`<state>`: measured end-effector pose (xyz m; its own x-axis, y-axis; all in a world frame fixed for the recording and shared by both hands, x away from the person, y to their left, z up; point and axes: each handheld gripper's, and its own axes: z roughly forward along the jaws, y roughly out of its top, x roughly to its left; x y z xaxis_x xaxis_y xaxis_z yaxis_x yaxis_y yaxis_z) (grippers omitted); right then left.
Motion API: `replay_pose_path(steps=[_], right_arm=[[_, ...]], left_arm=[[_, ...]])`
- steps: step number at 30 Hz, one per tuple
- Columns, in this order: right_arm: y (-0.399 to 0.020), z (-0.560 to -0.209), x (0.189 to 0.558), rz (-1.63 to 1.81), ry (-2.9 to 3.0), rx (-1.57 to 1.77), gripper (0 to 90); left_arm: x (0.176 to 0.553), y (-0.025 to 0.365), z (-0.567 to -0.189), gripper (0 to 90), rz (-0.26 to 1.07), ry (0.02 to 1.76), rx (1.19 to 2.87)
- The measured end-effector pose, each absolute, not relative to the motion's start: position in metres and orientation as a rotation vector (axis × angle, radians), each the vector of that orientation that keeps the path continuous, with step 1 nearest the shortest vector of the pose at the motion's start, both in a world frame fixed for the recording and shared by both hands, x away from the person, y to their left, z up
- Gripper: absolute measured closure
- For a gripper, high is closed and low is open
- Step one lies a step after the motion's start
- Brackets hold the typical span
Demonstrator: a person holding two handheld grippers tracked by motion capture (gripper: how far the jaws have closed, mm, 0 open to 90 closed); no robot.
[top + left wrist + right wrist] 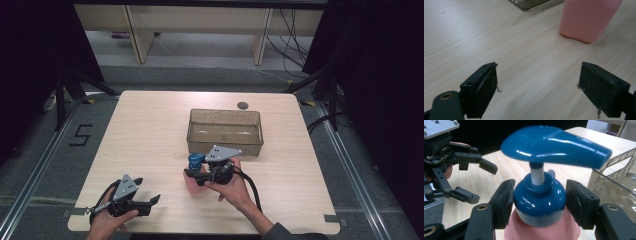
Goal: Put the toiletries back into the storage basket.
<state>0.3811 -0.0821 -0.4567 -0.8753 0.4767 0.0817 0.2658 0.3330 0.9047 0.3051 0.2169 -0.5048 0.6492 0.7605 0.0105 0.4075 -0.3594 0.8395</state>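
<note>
While the left gripper rests near the front left corner of the table, its jaws stand wide apart with nothing between them; the left gripper view shows bare wood under the two black pads and, farther off, the lower part of the pink bottle.

The bottle stands upright near the middle of the table, just in front of the clear plastic bin and apart from it. It has a pink body and a blue pump top with a long spout on a white stem.

The right gripper is at the bottle's blue collar, one jaw on each side. Its jaws are narrowed around the collar: the left pad looks to touch it, while a thin gap seems to remain at the right pad. Whether the collar is truly clamped I cannot tell, and the bottle's base is on the table.

In the high view the person's right hand holds this gripper level, with its grey plate on top. The right gripper view also shows the left gripper farther off, open over the wood.
</note>
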Motion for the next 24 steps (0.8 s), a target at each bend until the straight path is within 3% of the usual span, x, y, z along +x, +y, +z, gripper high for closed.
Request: replay_pose_path(steps=[17, 24], right_arm=[[-0.077, -0.457, 0.369, 1.527, 2.344, 0.651, 53.0], [-0.078, -0.453, 0.371, 1.502, 2.348, 0.656, 53.2]], left_arm=[[0.305, 0.216, -0.504, 14.9, 0.509, 0.917, 1.979], [0.304, 0.216, -0.504, 14.9, 0.508, 0.917, 1.981]])
